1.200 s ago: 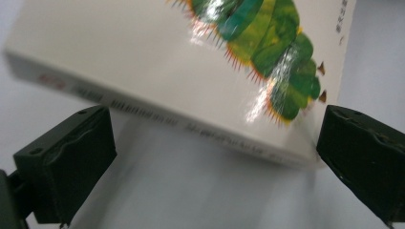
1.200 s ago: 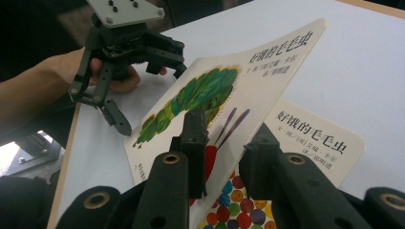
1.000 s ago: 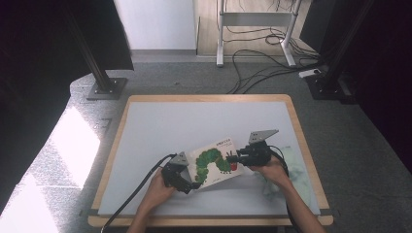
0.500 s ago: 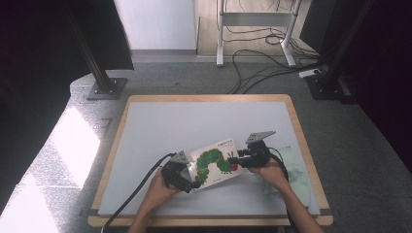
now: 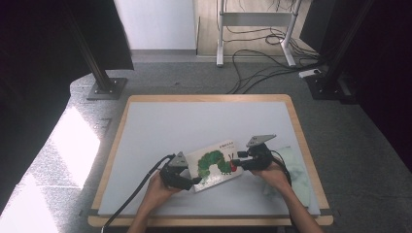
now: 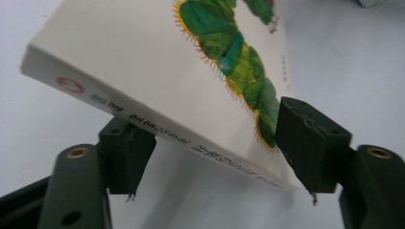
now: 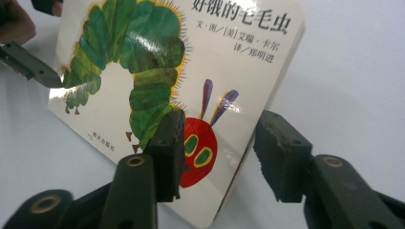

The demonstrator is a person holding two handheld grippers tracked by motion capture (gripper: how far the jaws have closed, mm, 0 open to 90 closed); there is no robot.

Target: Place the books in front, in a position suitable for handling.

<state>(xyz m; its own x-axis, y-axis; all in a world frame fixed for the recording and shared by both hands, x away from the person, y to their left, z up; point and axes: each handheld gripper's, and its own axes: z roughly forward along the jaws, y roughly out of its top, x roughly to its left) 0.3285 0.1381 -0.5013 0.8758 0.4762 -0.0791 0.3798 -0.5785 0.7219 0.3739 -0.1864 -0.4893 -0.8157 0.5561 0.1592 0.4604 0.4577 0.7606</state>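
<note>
Book (image 5: pixel 216 164): white picture book with a green caterpillar on the cover, on the near half of the table (image 5: pixel 194 121), between the two grippers; its left spine edge is lifted off the surface, as the left gripper view shows.
Left gripper (image 5: pixel 193 181): at the book's near-left corner, held by the person's left hand (image 5: pixel 158 187). Jaws have just been closing, with the spine edge between them; one jaw on the cover at the caterpillar's tail, the other under the spine. Cannot tell whether both pads press.
Left gripper, own view (image 6: pixel 217 152): book (image 6: pixel 143 62) runs tilted across the jaws.
Right gripper (image 5: pixel 237 164): at the book's right edge, near the caterpillar's red head, held by the right hand (image 5: pixel 274 174). Jaws have just been opening; apart, one over the cover, the other off the page edge, a gap showing at that one.
Right gripper, own view (image 7: pixel 217 157): book (image 7: pixel 191 62) between the jaws, not clamped.
Cloth (image 5: pixel 296 170): pale, at the table's right side, partly under the right forearm.
Cable (image 5: pixel 138 191): trails from the left gripper over the near edge.
</note>
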